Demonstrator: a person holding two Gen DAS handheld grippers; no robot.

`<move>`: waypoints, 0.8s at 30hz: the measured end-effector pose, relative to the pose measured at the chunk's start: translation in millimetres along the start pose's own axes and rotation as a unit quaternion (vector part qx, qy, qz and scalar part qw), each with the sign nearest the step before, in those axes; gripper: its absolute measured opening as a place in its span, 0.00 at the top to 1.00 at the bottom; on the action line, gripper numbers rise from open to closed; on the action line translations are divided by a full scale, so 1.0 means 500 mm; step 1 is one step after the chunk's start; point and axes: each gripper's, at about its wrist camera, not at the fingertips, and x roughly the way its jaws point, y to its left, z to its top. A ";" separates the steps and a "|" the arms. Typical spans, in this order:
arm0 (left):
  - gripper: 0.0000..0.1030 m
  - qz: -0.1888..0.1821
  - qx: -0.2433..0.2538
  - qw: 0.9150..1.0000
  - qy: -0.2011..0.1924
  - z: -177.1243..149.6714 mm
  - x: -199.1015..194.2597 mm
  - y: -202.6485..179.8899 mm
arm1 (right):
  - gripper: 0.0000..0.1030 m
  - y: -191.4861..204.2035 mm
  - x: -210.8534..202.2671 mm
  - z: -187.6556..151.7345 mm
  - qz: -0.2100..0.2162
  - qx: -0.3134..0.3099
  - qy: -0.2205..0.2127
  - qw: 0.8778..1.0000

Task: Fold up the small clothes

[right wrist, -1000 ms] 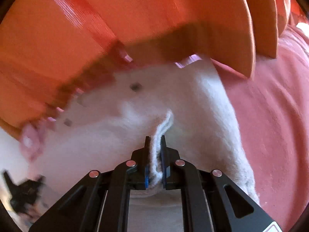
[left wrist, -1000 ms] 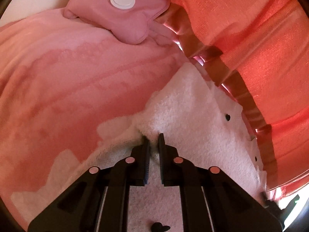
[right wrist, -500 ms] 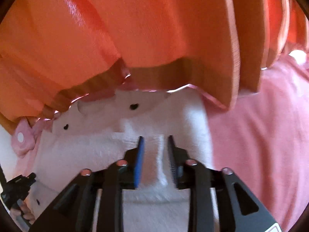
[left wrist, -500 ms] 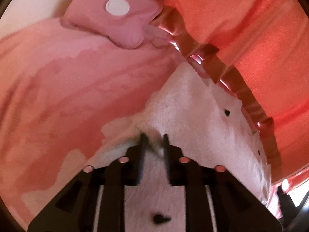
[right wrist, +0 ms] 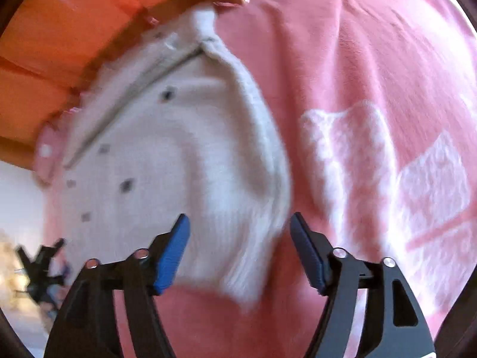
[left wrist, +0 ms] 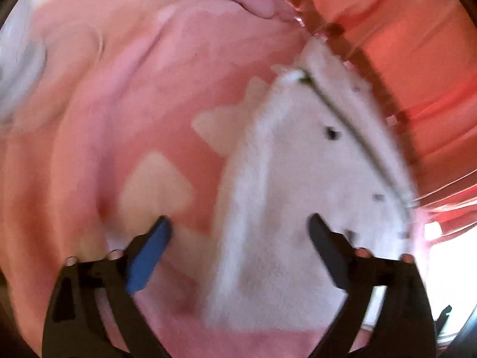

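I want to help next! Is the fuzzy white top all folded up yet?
Nearly, it seems. The white fleece top lies doubled over on the pink blanket, one layer on another. The left gripper and right gripper are both open, holding nothing. Any further fold or tidying is left; the blur hides details.
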 end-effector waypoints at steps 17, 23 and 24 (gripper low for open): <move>0.93 0.001 0.107 0.994 -0.001 -0.068 -0.060 -0.055 | 0.93 0.060 0.009 -0.038 -0.023 -0.033 -0.074 0.996; 0.94 -0.027 0.160 0.986 -0.037 -0.114 -0.209 -0.065 | 0.96 0.047 -0.139 -0.107 -0.013 -0.091 -0.128 0.988; 0.94 -0.026 0.168 0.985 -0.038 -0.130 -0.223 -0.063 | 0.96 0.038 -0.156 -0.127 -0.015 -0.098 -0.126 0.987</move>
